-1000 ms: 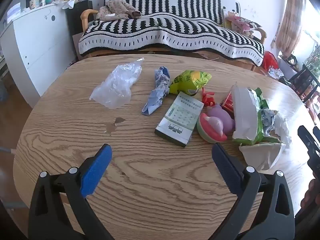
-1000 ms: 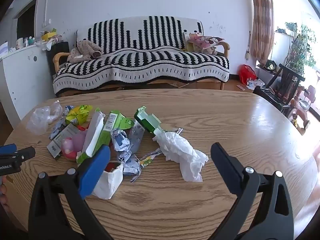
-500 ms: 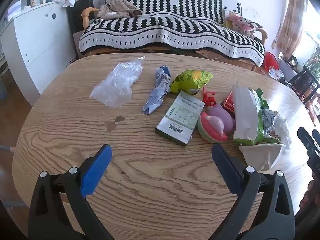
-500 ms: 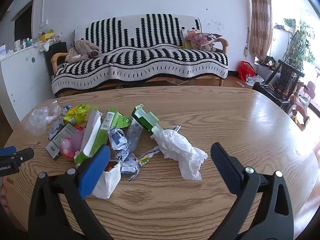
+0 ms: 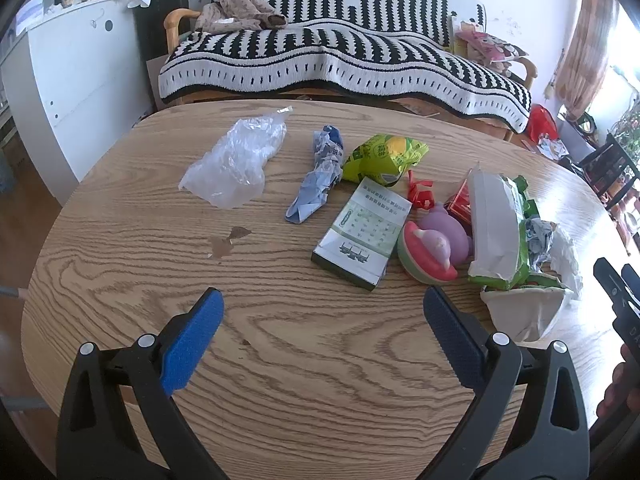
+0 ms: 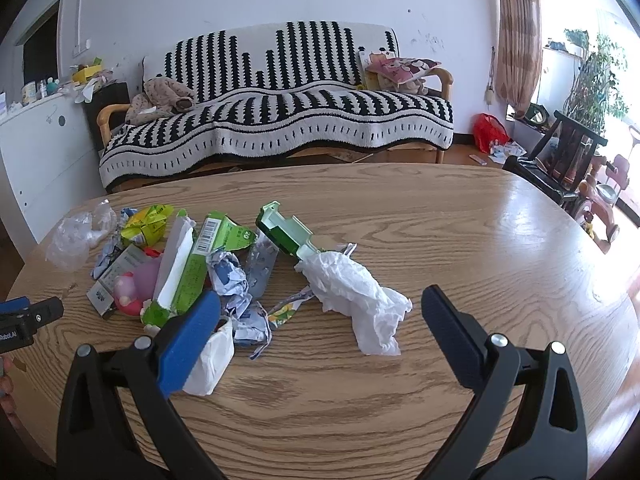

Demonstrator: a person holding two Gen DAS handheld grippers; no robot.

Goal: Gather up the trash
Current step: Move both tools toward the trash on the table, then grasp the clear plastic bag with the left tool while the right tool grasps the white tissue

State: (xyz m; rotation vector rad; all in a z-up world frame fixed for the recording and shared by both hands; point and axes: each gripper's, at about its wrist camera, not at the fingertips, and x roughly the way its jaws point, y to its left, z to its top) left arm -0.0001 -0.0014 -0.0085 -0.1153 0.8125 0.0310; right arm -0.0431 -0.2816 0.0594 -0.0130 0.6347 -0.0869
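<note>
Behind everything, a sofa [image 6: 276, 120] under a black-and-white striped blanket, against the white wall. In front of it, a wooden oval counter [image 5: 320, 380] carrying all the trash.

Left gripper [image 5: 323, 334] low over the near edge of the counter, fingers [image 5: 192, 344] spread wide, nothing between them. Right gripper [image 6: 320, 332] also above the near edge, fingers [image 6: 188, 340] wide apart and empty; the left finger overlapping in view a white paper cup [image 6: 212, 360] lying on its side.

Trash gathered on the left half of the counter, as seen from the right wrist. Largest piece: a crumpled white plastic bag [image 6: 356, 292], straight ahead of the right gripper, touching a torn green carton [image 6: 284, 230] behind it. Next, a long green-and-white box [image 5: 496, 224], opened, leaning among crumpled papers [image 6: 230, 276]. Further left, a clear plastic bag [image 5: 240, 160], apart from the rest. Beside it a twisted blue wrapper [image 5: 320, 176], then a yellow-green snack bag [image 5: 384, 156]. In front of these, a flat green-printed box [image 5: 360, 236], just beside a pink and purple round toy [image 5: 436, 244]. Smallest: a red ribbon piece [image 5: 420, 196] between the snack bag and the toy.
</note>
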